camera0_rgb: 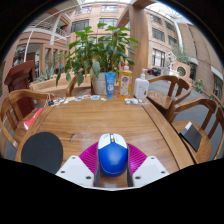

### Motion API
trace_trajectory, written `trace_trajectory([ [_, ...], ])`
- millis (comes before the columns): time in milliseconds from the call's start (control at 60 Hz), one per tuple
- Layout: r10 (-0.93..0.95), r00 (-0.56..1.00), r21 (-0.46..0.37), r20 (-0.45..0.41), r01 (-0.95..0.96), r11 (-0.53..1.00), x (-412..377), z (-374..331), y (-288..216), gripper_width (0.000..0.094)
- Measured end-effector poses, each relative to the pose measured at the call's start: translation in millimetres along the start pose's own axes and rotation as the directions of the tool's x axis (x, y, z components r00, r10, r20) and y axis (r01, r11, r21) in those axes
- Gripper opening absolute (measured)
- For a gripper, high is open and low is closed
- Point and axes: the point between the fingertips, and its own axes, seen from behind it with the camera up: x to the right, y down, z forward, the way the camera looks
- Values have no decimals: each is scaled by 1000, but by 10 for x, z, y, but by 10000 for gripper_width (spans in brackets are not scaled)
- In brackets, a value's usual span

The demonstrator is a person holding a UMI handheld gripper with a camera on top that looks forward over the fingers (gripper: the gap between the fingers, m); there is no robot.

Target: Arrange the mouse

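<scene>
A blue and white computer mouse [112, 155] sits between my two fingers, its white front end pointing away from me over the wooden table [95, 122]. The magenta pads [89, 157] press against both of its sides. My gripper [112, 166] is shut on the mouse and holds it low over the table's near edge. A round black mouse pad [42, 150] lies on the table to the left of the fingers.
At the table's far end stand a potted plant [97, 52], a blue carton [110, 84], an orange bottle [125, 82] and a white bottle [142, 88]. Wooden chairs [12, 112] stand along both sides. A dark object [190, 135] lies on the right-hand chair.
</scene>
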Motion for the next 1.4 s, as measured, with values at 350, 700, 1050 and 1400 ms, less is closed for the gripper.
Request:
trace_trajectory([
  [350, 31, 993, 365, 116, -72, 928, -1072, -1088, -1930, 376],
  [700, -50, 978, -48, 203, 61, 997, -2389, -157, 174, 390],
  [1050, -30, 975, -92, 219, 51, 994, -2467, -287, 377, 867],
  [1400, -60, 984, 36, 168, 54, 998, -2395, -1404, -106, 852],
])
